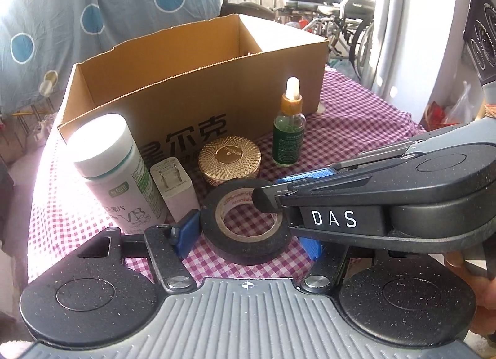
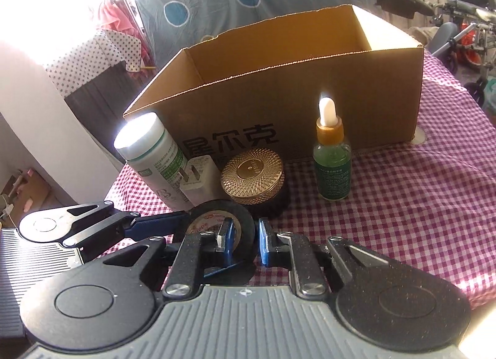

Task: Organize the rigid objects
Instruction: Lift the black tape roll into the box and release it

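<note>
A black tape roll (image 1: 248, 249) (image 2: 217, 206) hangs just above the checked cloth, in front of the other objects. My left gripper (image 1: 249, 238) has its blue pads on the roll's two outer sides and holds it. My right gripper (image 1: 269, 196) (image 2: 245, 236) comes in from the right and is shut on the roll's wall, one pad inside the hole and one outside. Behind stand a white pill bottle (image 1: 114, 169) (image 2: 148, 151), a white charger plug (image 1: 173, 185) (image 2: 198, 183), a gold-lidded jar (image 1: 229, 157) (image 2: 252, 179) and a green dropper bottle (image 1: 288, 132) (image 2: 331, 169).
An open cardboard box (image 1: 186, 89) (image 2: 279, 104) stands behind the row of objects on the table with its red checked cloth (image 1: 356, 129) (image 2: 403, 204). The table drops off at the left. A blue dotted sheet (image 1: 93, 17) hangs behind, and a wheelchair (image 1: 341, 11) stands at the back right.
</note>
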`<move>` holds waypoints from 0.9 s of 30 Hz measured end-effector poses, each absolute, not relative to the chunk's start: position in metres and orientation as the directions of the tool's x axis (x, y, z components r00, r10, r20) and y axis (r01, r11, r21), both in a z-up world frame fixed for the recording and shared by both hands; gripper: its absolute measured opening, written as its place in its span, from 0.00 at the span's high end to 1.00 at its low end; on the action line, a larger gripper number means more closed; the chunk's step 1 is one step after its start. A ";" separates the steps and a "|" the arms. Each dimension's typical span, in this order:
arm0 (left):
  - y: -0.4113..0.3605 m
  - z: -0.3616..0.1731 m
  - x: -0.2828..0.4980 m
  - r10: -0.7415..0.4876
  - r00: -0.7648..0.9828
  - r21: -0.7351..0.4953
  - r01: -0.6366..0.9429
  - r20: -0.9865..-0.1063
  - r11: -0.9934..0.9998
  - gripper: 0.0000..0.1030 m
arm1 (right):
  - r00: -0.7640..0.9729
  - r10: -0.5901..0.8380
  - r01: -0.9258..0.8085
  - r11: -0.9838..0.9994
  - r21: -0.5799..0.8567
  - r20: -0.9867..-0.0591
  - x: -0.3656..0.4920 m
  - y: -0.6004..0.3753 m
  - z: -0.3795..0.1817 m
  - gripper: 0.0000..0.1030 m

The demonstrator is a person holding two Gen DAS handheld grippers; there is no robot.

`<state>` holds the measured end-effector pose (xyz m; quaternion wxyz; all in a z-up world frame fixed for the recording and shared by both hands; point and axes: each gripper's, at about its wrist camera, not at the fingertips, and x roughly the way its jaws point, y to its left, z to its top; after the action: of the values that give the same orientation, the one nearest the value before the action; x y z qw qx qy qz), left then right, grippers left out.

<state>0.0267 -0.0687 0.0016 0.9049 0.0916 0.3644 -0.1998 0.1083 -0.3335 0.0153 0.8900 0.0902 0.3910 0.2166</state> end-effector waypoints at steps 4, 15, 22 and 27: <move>-0.064 0.025 0.015 -0.290 0.712 0.059 0.422 -0.639 0.905 0.36 | 0.649 0.460 -0.342 0.888 0.308 -0.605 0.099 -0.333 0.040 0.82; -0.049 0.100 0.041 -0.237 0.830 0.165 0.363 -0.506 0.917 0.36 | 0.696 0.532 -0.485 0.844 0.231 -0.482 0.139 -0.318 0.122 0.82; -0.048 0.113 0.107 -0.203 0.782 0.196 0.383 -0.590 0.903 0.36 | 0.568 0.585 -0.504 0.803 0.318 -0.578 0.230 -0.307 0.140 0.81; -0.052 0.100 0.164 -0.177 0.679 0.195 0.433 -0.712 0.880 0.35 | 0.438 0.563 -0.472 0.808 0.354 -0.701 0.308 -0.295 0.120 0.81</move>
<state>0.1636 -0.0516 0.1002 0.8992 0.1766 0.3626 -0.1696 0.3076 -0.2947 0.1202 0.8463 0.0530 0.4330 0.3057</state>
